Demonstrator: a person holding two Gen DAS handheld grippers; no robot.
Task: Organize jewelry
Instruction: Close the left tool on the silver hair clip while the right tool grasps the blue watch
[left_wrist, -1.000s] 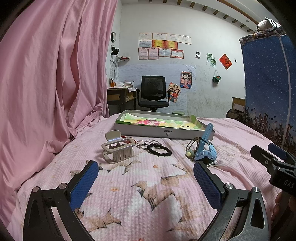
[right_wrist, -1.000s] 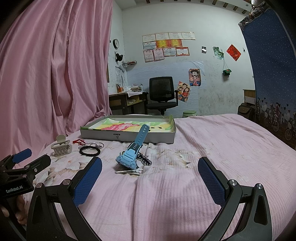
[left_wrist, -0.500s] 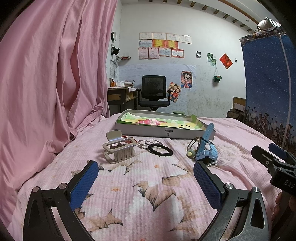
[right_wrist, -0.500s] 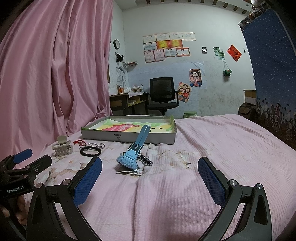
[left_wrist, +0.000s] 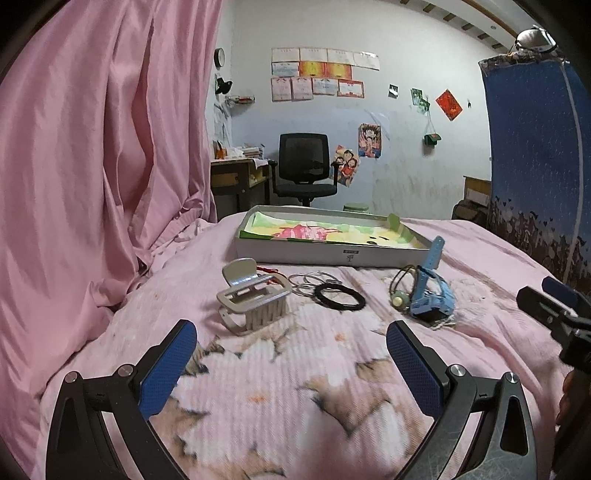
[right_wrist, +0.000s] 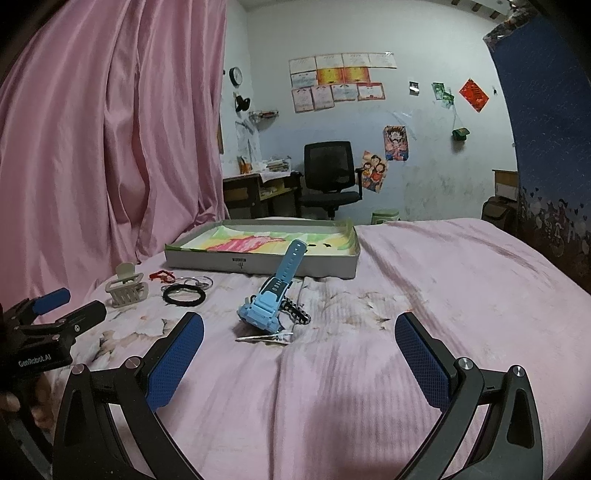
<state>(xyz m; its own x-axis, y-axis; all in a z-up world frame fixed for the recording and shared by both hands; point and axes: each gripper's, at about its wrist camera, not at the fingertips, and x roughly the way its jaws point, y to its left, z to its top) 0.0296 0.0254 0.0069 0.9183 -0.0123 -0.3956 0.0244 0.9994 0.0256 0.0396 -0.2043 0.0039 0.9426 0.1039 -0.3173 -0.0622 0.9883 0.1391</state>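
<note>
Though hidden leftward, silver clip (right_wrist: 264, 338) rightward.

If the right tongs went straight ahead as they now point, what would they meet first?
Probably the silver hair clip lying flat, then the blue watch just behind it. Both sit left of centre between the open right tongs; depth is unclear.

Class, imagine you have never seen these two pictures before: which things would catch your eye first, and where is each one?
The light blue watch stands out first, lying on the pink bedspread with its strap leaning against the shallow box behind it. To its left lie a beige hair clip and a black hair tie. Nearest the camera, the open left claw and right claw frame each view, holding nothing.
</note>
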